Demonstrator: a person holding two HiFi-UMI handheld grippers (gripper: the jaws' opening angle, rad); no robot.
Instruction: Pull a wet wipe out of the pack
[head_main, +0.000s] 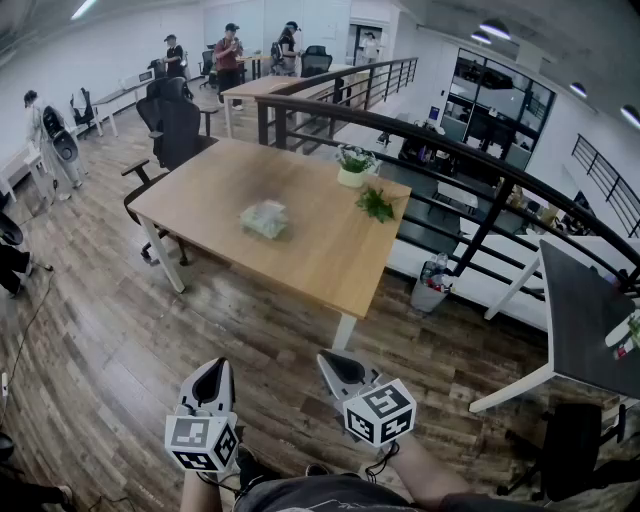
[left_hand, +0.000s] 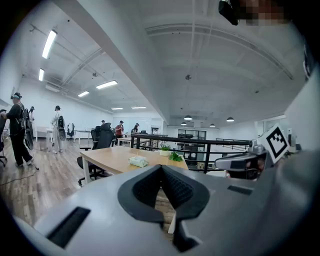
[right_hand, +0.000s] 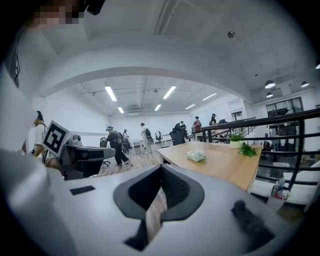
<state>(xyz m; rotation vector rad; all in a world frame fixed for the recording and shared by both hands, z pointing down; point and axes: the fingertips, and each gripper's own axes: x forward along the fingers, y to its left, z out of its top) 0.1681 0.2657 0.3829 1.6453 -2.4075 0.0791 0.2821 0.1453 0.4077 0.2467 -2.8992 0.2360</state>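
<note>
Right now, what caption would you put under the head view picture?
Left gripper and right gripper, both shut, point toward the wet wipe pack on the wooden table.

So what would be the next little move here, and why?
Probably step up to the light wooden table: the pale green wet wipe pack lies mid-table, far beyond the left gripper and right gripper, both shut and empty.

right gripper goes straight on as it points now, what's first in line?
Likely the wooden table's near end, left of the wipe pack; the way to it looks free. Depth unclear.
</note>
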